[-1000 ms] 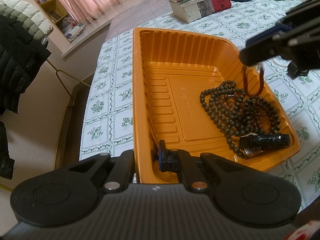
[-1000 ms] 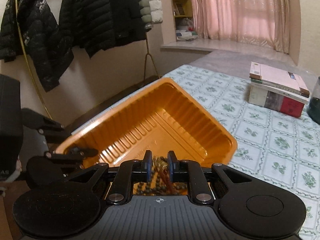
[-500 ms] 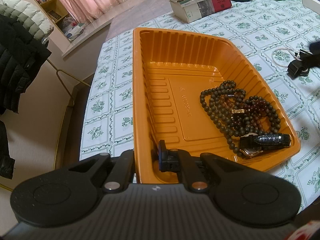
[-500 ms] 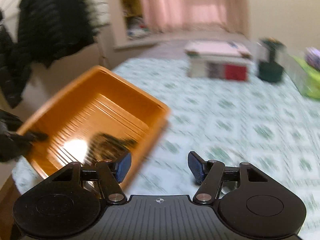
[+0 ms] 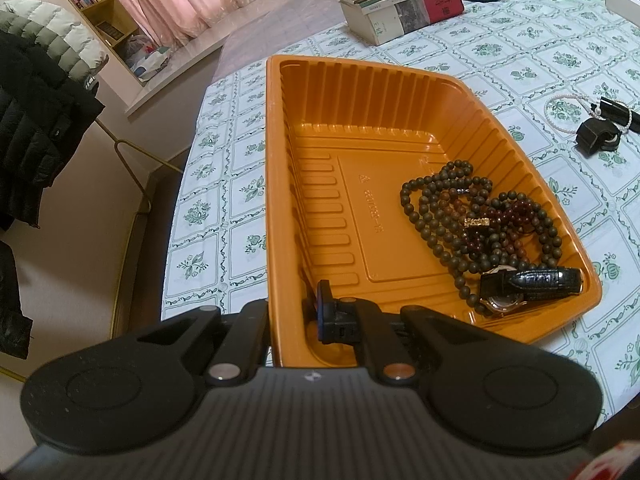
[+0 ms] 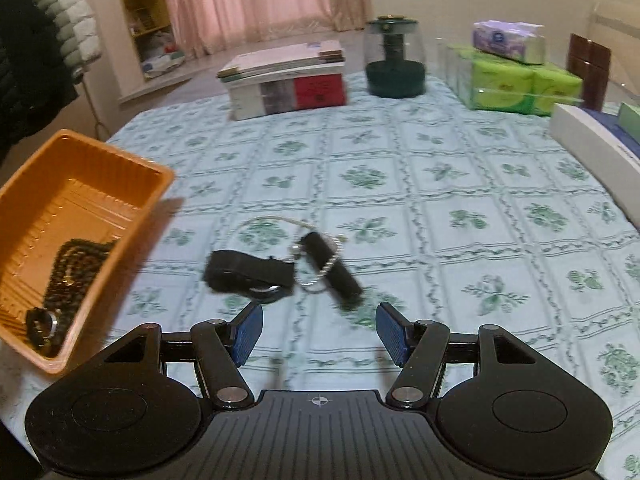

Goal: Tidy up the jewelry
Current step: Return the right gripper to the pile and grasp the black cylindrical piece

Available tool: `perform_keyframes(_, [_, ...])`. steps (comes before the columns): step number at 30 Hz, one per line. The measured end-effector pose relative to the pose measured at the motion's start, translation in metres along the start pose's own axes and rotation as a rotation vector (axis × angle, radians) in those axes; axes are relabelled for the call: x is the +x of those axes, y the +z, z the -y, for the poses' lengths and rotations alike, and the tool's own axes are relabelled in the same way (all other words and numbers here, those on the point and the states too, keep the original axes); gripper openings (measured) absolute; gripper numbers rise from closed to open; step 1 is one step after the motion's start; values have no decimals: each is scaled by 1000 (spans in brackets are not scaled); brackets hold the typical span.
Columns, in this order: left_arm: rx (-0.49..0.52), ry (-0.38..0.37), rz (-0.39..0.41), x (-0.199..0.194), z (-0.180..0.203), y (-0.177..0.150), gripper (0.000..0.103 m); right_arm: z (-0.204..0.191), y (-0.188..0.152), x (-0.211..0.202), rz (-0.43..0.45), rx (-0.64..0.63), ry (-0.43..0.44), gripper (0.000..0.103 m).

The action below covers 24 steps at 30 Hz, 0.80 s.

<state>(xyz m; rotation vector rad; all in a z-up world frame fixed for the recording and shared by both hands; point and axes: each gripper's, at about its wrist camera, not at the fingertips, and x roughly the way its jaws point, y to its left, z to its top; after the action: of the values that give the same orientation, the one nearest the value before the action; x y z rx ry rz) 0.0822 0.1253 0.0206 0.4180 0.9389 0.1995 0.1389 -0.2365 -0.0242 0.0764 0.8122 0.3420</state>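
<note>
Right gripper (image 6: 318, 334) has left the orange tray (image 5: 276, 184); its jaws have just been opening and stand wide, nothing between them. Bead strings (image 5: 476, 224) lie in the tray. Left gripper (image 5: 296, 316) stays clamped on the tray wall. Only the right wrist view shows the black watch (image 6: 248, 274) just ahead

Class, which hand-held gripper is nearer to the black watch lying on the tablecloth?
Right. The right hand-held gripper hovers open just short of the black watch; the left hand-held gripper is clamped on the orange tray's near wall, far across it.

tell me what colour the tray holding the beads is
Orange. The tray shows best in the left wrist view, ribbed walls and all.
</note>
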Motion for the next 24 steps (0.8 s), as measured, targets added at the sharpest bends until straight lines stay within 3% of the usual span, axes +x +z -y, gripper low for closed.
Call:
perform_keyframes(11, [11,4,-3,0,-1,0,5,5,9,41,-52,-145,-16,61])
perform_keyframes(14, [12,6,-4,0,-1,0,5,6,13,55,-73,-196,-24,50])
perform_keyframes(19, [18,10,-8,-1,0,1,5,2,17,76,-115,-288,-9,43])
perform_keyframes(21, [18,11,-10,-1,0,1,5,-1,19,79,-112,-312,-2,28])
perform_keyframes(24, [20,11,-11,0,0,2,5,-2,20,82,-121,-307,-2,21])
